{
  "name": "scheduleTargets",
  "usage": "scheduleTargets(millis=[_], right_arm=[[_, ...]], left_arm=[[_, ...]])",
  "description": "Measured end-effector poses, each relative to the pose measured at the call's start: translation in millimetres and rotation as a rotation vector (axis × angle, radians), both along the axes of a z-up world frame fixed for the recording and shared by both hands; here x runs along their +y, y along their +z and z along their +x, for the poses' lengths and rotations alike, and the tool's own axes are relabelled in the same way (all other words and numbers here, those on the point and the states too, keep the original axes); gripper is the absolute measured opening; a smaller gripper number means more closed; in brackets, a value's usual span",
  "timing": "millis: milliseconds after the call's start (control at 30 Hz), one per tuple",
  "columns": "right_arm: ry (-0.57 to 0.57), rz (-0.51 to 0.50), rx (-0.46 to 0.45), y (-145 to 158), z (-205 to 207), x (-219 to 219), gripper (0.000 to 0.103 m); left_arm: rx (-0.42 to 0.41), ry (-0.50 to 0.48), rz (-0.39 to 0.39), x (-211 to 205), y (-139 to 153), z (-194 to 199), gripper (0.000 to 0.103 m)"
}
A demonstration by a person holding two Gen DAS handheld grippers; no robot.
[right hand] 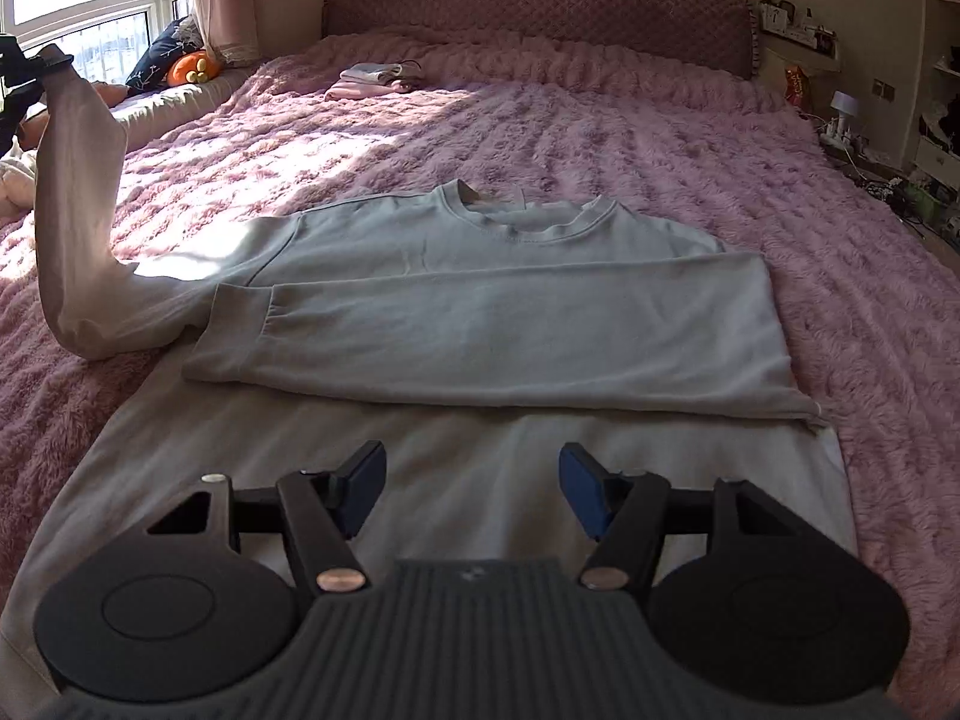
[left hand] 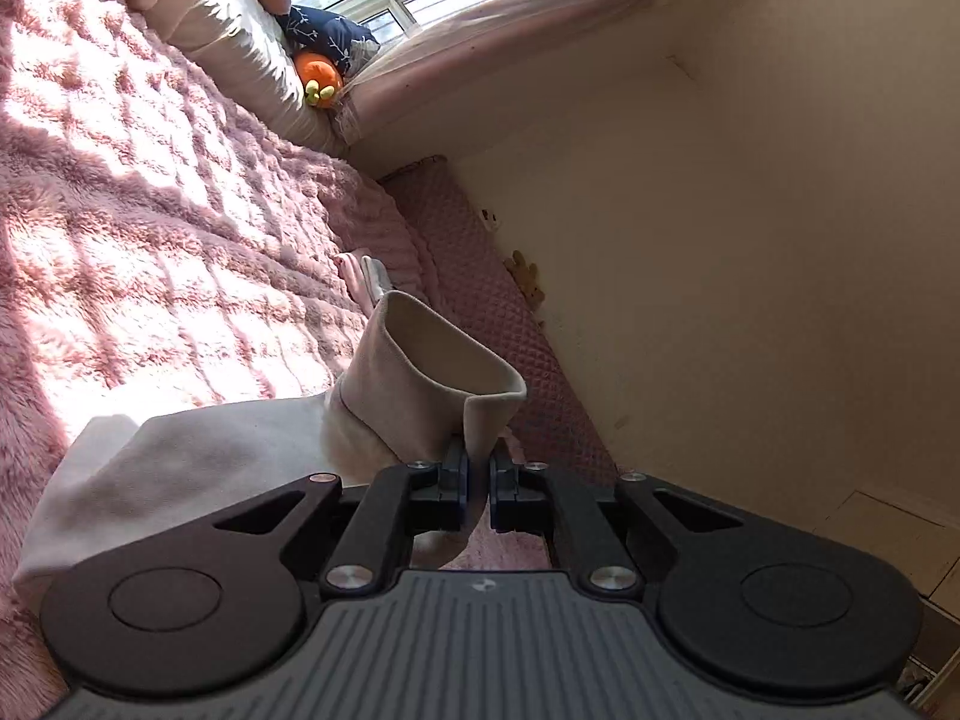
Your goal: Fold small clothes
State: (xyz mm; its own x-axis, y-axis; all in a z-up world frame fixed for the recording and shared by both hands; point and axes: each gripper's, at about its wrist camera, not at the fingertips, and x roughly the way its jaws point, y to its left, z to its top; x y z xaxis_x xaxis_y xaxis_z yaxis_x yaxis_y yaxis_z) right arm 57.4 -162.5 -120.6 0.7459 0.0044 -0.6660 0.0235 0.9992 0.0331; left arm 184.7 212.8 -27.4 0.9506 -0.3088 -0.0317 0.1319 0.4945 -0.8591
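A pale grey sweatshirt (right hand: 480, 312) lies flat on the pink fluffy bed, neck toward the headboard. One sleeve (right hand: 480, 300) is folded across its chest. The other sleeve (right hand: 72, 210) is lifted up at the left, and my left gripper (right hand: 45, 69) is shut on its cuff (left hand: 444, 372). In the left wrist view the left gripper (left hand: 478, 468) pinches the cuff's edge, with the sleeve hanging back to the bed. My right gripper (right hand: 473, 489) hovers open over the sweatshirt's lower body, nothing between its blue pads (right hand: 579, 480).
Small folded clothes (right hand: 372, 79) lie near the quilted headboard (right hand: 540, 6). Pillows and an orange plush toy (right hand: 192, 67) sit by the window at left. A cluttered shelf and floor items (right hand: 870, 138) stand beyond the bed's right edge.
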Motion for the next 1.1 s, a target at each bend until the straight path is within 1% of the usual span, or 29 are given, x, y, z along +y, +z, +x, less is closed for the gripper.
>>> scheduleTargets(millis=[100, 200, 300, 400, 467, 567, 633, 700, 767, 867, 900, 933, 967, 1033, 1100], right_arm=[[-0.074, 0.006, -0.013, 5.4, -17.2, -32.6, 0.061], [-0.146, 0.023, -0.024, 8.5, -34.6, -61.6, 0.061], [-0.211, 0.037, -0.032, 8.4, -50.5, -86.5, 0.061], [-0.265, 0.045, -0.030, 3.4, -64.1, -107.2, 0.061], [-0.301, 0.059, -0.019, -2.6, -72.1, -120.7, 0.061], [-0.343, 0.073, 0.003, -12.1, -79.9, -138.1, 0.061], [-0.360, 0.071, 0.007, -15.6, -84.3, -146.4, 0.061], [-0.374, 0.064, 0.007, -15.8, -86.9, -153.7, 0.061], [-0.391, 0.063, 0.000, -14.4, -87.8, -159.8, 0.061], [-0.417, 0.070, -0.015, -11.7, -84.9, -171.0, 0.061], [-0.424, 0.076, -0.020, -10.9, -81.3, -174.1, 0.061], [-0.429, 0.085, -0.026, -9.8, -76.6, -177.4, 0.061], [-0.431, 0.097, -0.035, -8.2, -70.9, -180.5, 0.061], [-0.432, 0.123, -0.057, -4.1, -55.1, -185.9, 0.061], [-0.417, 0.168, -0.074, -1.3, -37.8, -190.5, 0.061]], left_arm=[[-0.032, -0.127, 0.033, -58.2, 8.7, 14.8, 0.006], [-0.038, -0.248, 0.055, -116.9, 7.4, 24.7, 0.006], [-0.040, -0.355, 0.103, -170.5, -1.9, 23.6, 0.006], [-0.016, -0.470, 0.172, -220.5, -15.8, 22.2, 0.006], [0.012, -0.546, 0.252, -256.8, -30.0, 19.2, 0.006], [0.067, -0.644, 0.408, -306.0, -60.4, 13.6, 0.006], [0.133, -0.698, 0.503, -333.4, -83.2, 12.9, 0.009], [0.208, -0.739, 0.580, -353.7, -100.6, 10.7, 0.013], [0.261, -0.769, 0.607, -362.1, -109.8, 7.8, 0.016], [0.288, -0.805, 0.612, -358.4, -106.3, 2.6, 0.021], [0.271, -0.814, 0.605, -354.6, -98.7, -3.9, 0.021], [0.248, -0.815, 0.595, -346.4, -91.6, -7.6, 0.024], [0.224, -0.812, 0.588, -336.4, -83.8, -9.4, 0.032], [0.189, -0.799, 0.581, -313.1, -68.8, -12.0, 0.042], [0.158, -0.748, 0.588, -283.3, -54.6, -14.2, 0.046]])
